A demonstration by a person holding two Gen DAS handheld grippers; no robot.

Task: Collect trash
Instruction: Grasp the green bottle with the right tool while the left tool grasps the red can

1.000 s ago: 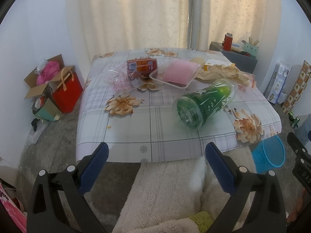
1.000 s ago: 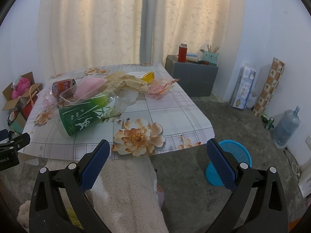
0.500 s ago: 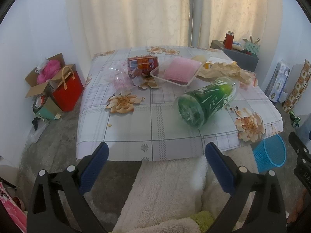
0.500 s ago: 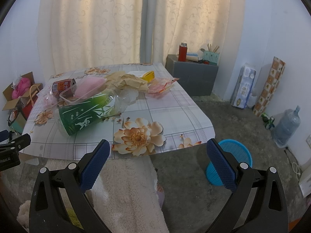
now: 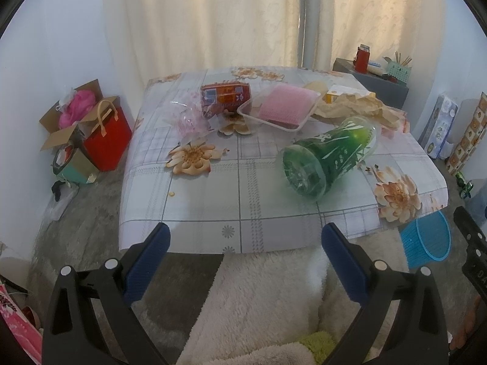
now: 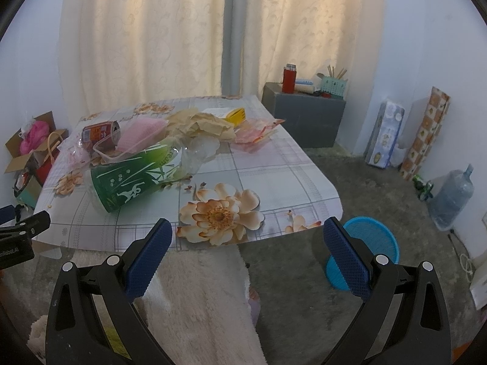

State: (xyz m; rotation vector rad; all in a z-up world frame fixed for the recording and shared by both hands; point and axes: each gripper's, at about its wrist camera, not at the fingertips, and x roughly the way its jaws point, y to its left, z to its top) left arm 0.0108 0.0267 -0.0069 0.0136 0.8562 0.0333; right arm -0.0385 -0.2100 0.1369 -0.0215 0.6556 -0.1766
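Green cup [image 6: 134, 179] lying on its side on the surface [image 6: 274, 179]: white lettering near the rim, partly legible, reads "...ream"; white bamboo and monkey figures lower down, no words made out.

Black body of the left claw, at left edge of right wrist view: small white print, too blurred to read.

Orange can [image 5: 225, 99]: label printing illegible.
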